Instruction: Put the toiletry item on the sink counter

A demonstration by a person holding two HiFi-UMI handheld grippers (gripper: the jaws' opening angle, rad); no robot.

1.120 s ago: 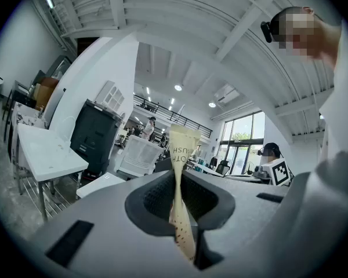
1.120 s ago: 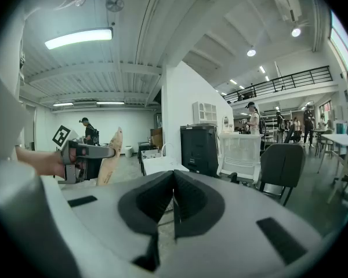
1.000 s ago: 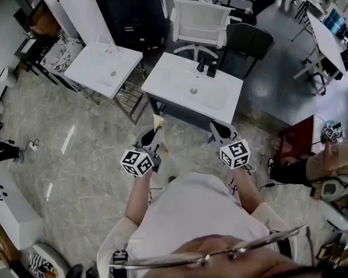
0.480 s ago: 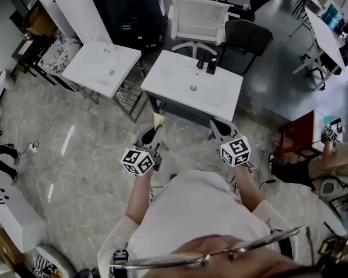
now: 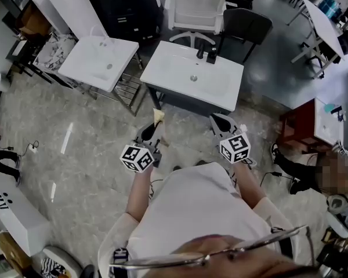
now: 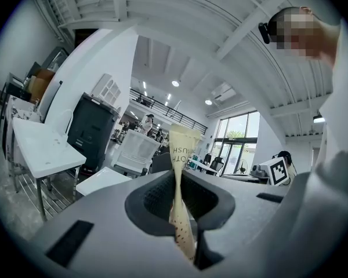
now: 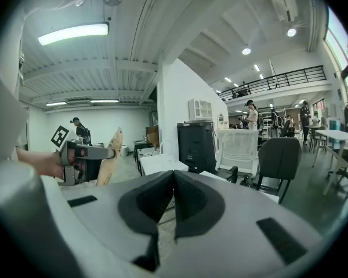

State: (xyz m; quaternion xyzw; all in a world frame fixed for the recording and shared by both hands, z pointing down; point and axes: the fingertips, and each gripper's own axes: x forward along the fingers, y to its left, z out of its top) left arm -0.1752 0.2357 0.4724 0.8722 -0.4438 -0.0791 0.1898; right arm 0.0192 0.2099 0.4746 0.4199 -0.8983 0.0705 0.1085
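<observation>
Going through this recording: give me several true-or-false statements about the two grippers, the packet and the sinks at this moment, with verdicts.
1. The left gripper is shut on a flat cream paper toothbrush packet. True.
2. The right gripper holds a second packet. False: its jaws are together with nothing between them.
3. The packet lies on the white sink counter with the black faucet. False: it stands up out of the left gripper, over the floor on the near side of that counter.
4. A second white sink stands to the left of the counter with the black faucet. True.
</observation>
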